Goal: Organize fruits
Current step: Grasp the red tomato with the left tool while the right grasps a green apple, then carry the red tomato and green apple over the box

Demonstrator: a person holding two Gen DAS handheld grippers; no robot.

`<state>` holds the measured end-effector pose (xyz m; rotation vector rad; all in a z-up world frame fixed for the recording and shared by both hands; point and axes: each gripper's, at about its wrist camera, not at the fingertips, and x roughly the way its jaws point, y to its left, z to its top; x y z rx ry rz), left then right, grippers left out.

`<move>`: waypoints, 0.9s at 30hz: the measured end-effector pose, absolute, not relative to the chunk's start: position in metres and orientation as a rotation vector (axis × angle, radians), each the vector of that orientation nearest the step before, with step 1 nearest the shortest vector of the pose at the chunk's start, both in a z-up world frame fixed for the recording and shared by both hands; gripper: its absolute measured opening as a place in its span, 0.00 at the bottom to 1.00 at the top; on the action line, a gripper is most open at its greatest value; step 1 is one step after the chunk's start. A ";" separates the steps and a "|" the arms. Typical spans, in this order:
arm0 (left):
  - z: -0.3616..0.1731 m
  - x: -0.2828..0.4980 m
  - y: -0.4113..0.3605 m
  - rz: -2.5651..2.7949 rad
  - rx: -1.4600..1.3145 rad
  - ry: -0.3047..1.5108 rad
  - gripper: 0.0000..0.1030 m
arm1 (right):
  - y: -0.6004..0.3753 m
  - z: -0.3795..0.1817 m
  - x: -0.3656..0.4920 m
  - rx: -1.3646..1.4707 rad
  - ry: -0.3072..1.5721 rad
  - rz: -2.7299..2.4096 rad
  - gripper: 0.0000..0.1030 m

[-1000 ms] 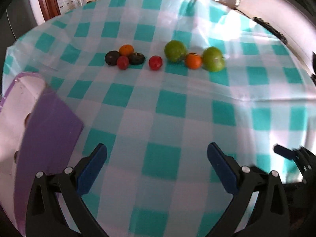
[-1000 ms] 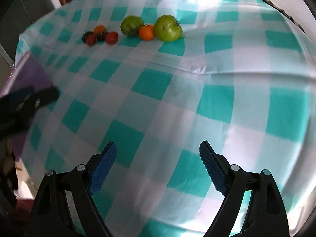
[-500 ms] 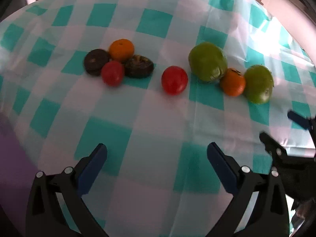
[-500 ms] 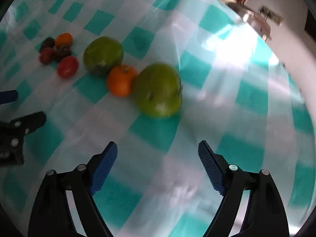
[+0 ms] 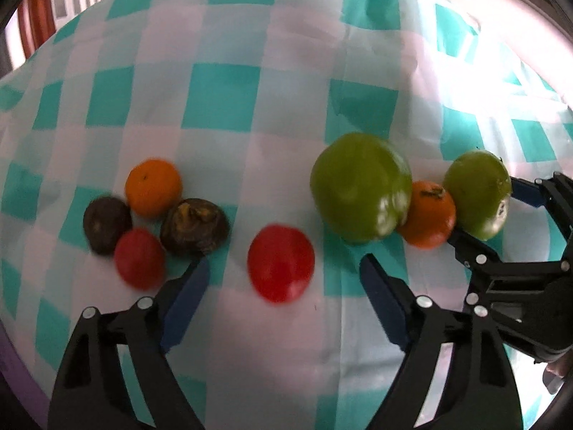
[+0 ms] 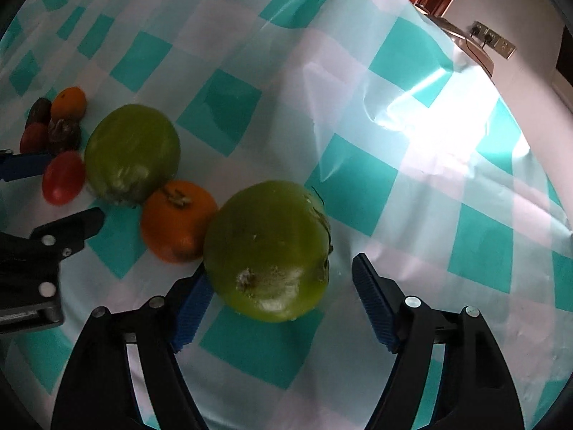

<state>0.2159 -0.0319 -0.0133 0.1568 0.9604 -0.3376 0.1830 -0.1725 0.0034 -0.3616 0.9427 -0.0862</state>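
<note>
Facing the fruit row, the left gripper (image 5: 283, 288) stands wide open, empty, with a red tomato (image 5: 280, 263) between its fingers on the checked cloth (image 5: 222, 96). Right wrist view: the right gripper (image 6: 275, 285) is wide open around a green apple (image 6: 266, 251), beside an orange (image 6: 177, 220)

A table draped in a glossy teal-and-white checked cloth (image 5: 222, 96) carries two large green fruits (image 5: 361, 188) (image 5: 478, 195) flanking an orange (image 5: 428, 215), a lone red tomato (image 5: 281, 263), and a cluster: an orange (image 5: 153, 188), a red tomato (image 5: 139, 258), and two dark wrinkled fruits (image 5: 195, 225) (image 5: 106, 224).
</note>
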 end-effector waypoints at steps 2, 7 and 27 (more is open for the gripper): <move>-0.014 0.219 -0.035 -0.351 0.178 0.949 0.80 | -0.175 0.004 0.189 -0.346 0.947 -0.085 0.70; -0.009 0.220 -0.039 -0.406 0.216 0.921 0.53 | -0.171 0.006 0.200 -0.316 0.946 -0.026 0.56; 0.012 0.105 0.019 -0.388 0.197 1.050 0.31 | -0.169 0.019 0.058 0.008 1.045 0.080 0.55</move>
